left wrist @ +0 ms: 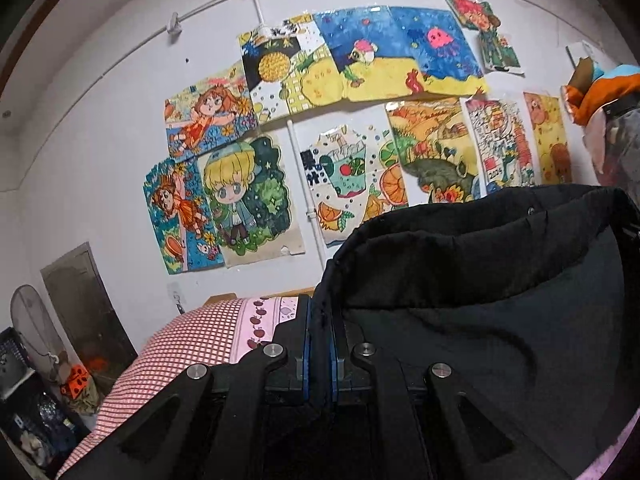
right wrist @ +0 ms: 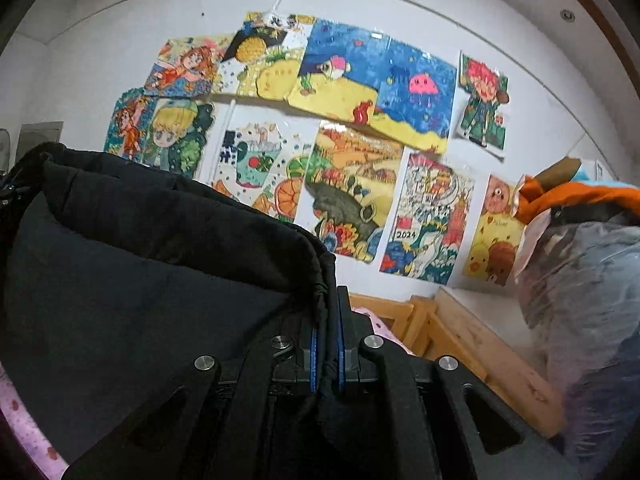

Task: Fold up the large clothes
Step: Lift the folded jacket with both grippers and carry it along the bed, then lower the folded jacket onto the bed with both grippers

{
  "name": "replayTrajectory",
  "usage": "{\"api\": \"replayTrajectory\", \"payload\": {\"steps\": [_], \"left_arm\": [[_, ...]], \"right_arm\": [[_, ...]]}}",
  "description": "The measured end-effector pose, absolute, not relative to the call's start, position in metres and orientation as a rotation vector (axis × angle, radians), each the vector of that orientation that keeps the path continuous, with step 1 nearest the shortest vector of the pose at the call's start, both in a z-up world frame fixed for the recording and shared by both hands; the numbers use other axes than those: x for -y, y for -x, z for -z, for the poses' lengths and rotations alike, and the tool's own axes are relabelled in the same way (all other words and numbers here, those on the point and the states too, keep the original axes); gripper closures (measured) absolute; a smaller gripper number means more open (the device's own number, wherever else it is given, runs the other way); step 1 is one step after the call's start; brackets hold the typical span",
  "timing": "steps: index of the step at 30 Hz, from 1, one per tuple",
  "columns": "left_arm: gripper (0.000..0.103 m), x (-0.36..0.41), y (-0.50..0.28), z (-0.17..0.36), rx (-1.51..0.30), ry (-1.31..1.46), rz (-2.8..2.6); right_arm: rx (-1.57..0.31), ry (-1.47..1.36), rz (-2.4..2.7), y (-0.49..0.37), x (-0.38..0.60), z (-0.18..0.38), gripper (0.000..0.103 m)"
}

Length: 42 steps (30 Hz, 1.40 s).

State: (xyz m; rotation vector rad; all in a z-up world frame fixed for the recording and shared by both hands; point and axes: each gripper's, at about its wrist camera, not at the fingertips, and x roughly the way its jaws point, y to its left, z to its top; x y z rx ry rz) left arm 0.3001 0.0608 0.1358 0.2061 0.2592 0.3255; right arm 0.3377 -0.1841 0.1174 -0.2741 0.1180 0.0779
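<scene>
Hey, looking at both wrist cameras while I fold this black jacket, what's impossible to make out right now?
- Left wrist view: the black jacket hides most of the bed; the right gripper is out of view there.
- Right wrist view: the jacket's lower part is cut off by the bottom and left edges; the clear plastic bag blurs its contents.
- Both views: the jacket's overall shape and the person's hands.

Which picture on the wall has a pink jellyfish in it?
The blue sea painting in the top row, with yellow sand below; the jellyfish floats in its right half. No other drawing shows one.
</scene>
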Motion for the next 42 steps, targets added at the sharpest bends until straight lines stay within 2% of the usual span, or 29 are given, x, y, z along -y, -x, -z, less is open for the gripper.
{"api": "replayTrajectory", "payload": {"steps": [8, 24, 32, 35, 37, 38, 39, 40, 41, 42], "left_arm": [[0.096, -0.063, -0.344, -0.113, -0.305, -0.205, -0.351], [0.093, -0.075, -0.421, -0.051, -0.519, -0.123, -0.347], [0.091, -0.078, -0.434, -0.031, -0.572, -0.104, -0.317], [0.081, -0.077, -0.432, -0.031, -0.566, -0.101, -0.297], [0.067, -0.076, -0.429, -0.033, -0.559, -0.103, -0.310], [0.049, -0.076, -0.427, -0.034, -0.550, -0.100, -0.310], [0.026, -0.077, -0.423, -0.037, -0.533, -0.097, -0.312], [0.017, -0.077, -0.420, -0.040, -0.515, -0.093, -0.319], [0.009, -0.077, -0.414, -0.044, -0.484, -0.084, -0.323], [0.009, -0.078, -0.409, -0.047, -0.464, -0.077, -0.319]], "right_arm": [[-0.151, 0.306, -0.070, -0.377, 0.175, -0.091, 0.097], [-0.311, 0.347, -0.060, -0.448, 0.157, -0.031, 0.096], [-0.400, 0.338, -0.108, -0.470, 0.154, -0.010, 0.093], [-0.430, 0.306, -0.115, -0.476, 0.159, -0.004, 0.084], [-0.438, 0.274, -0.109, -0.477, 0.165, -0.003, 0.067], [-0.442, 0.244, -0.106, -0.478, 0.171, -0.004, 0.063], [-0.443, 0.221, -0.104, -0.478, 0.175, -0.005, 0.052], [-0.440, 0.197, -0.103, -0.477, 0.180, -0.006, 0.042], [-0.430, 0.168, -0.103, -0.474, 0.186, -0.009, 0.038], [-0.420, 0.156, -0.103, -0.472, 0.189, -0.010, 0.032]]}}
